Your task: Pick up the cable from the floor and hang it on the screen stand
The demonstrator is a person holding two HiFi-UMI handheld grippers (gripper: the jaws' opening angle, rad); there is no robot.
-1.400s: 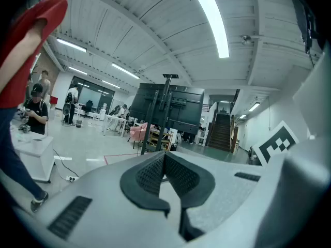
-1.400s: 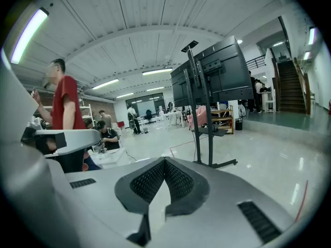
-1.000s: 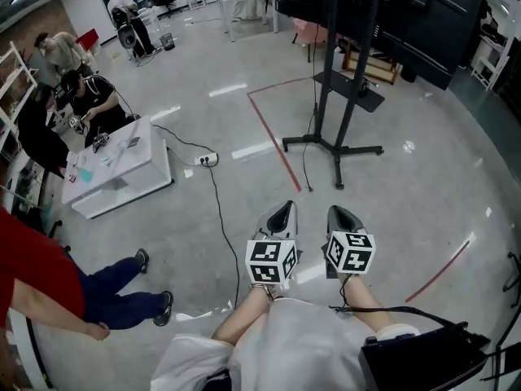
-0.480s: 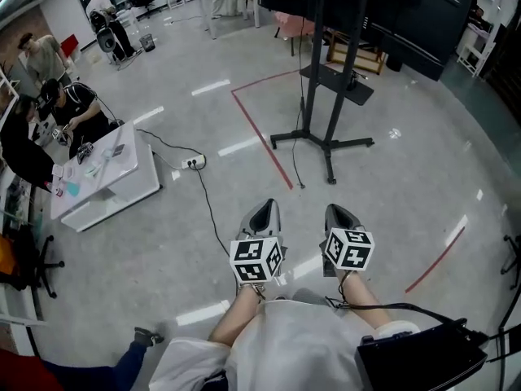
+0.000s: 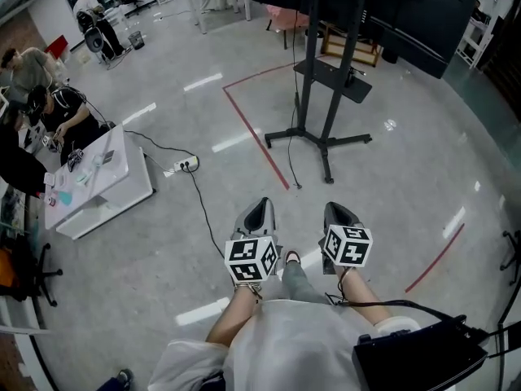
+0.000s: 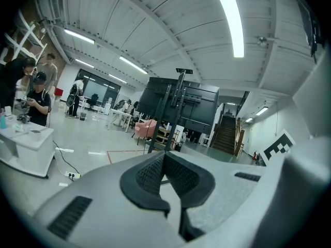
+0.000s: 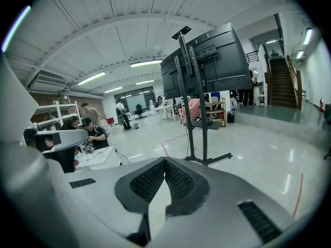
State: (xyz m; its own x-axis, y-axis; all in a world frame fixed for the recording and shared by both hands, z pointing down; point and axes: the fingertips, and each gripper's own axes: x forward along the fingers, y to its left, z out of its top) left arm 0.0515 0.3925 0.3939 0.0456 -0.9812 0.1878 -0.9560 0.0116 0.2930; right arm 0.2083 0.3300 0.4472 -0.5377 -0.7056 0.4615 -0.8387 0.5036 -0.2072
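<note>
The black screen stand (image 5: 313,96) rises ahead on a splayed floor base (image 5: 324,142), with its dark screen (image 5: 391,6) at the top. A thin black cable (image 5: 290,157) hangs down from the stand and ends on the floor near the red tape. My left gripper (image 5: 260,207) and right gripper (image 5: 334,211) are held side by side, short of the stand, both shut and empty. The left gripper view shows the left gripper (image 6: 164,156) with its jaws meeting, the stand (image 6: 166,112) beyond. The right gripper (image 7: 164,162) is likewise closed, facing the stand (image 7: 190,102).
A second black cord (image 5: 203,206) runs across the floor from a white power strip (image 5: 187,166) toward me. A low white table (image 5: 98,186) with seated people (image 5: 57,112) is at the left. Red tape lines (image 5: 254,133) mark the floor. A black case (image 5: 423,357) hangs at my right.
The view has advanced toward the stand, which looks nearer. The person in red with blue trousers has dropped out at the left. A foot now shows between the grippers.
</note>
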